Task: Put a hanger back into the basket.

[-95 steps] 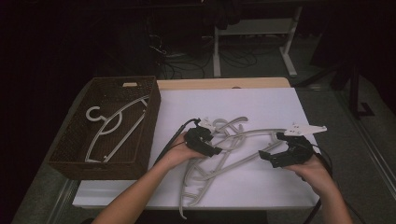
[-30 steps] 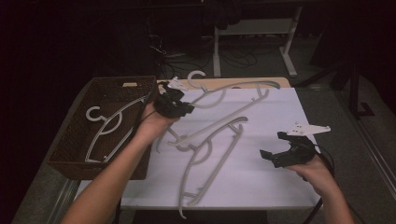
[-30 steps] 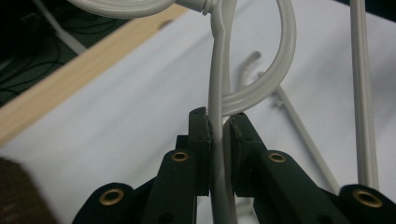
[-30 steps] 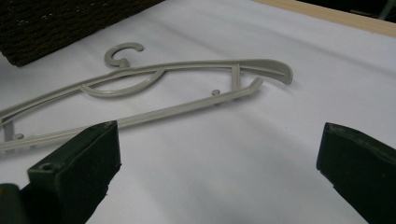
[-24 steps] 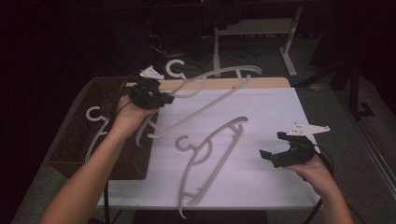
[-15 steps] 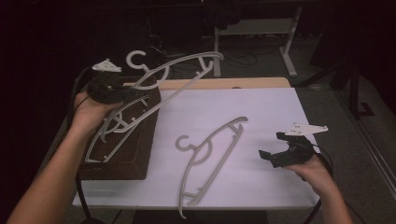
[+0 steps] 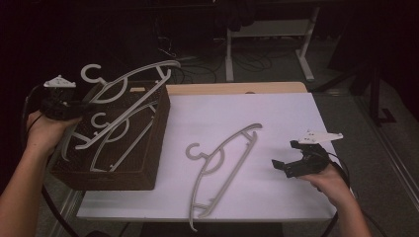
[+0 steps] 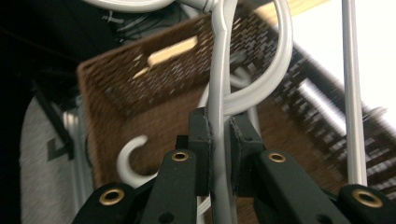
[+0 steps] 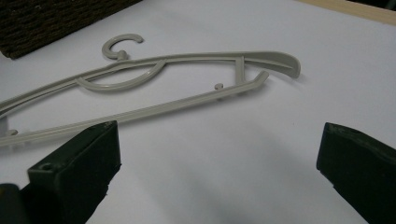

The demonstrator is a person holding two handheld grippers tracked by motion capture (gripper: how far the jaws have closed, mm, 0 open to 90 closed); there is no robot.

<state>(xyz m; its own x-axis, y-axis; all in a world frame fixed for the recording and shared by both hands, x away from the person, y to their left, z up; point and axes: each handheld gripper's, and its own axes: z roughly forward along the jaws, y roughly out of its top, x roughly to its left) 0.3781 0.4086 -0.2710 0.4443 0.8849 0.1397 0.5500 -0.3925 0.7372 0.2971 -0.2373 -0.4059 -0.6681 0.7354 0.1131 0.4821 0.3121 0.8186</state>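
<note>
We've got left gripper [image 7: 74, 106] clamped on hanger [image 7: 129, 81] – held above basket [image 7: 153, 148], long axis running away toward far right corner. Needs lowering along basket's length. Right gripper [image 7: 289, 159] wide apart, idle near table hanger [image 7: 222, 163] – nearer that one.

A basket [image 7: 148, 163] stands at the tabletop's [image 7: 296, 113] left edge with one hanger [image 7: 106, 140] inside; another hanger [image 7: 220, 163] lies right of it, mid-tabletop.
</note>
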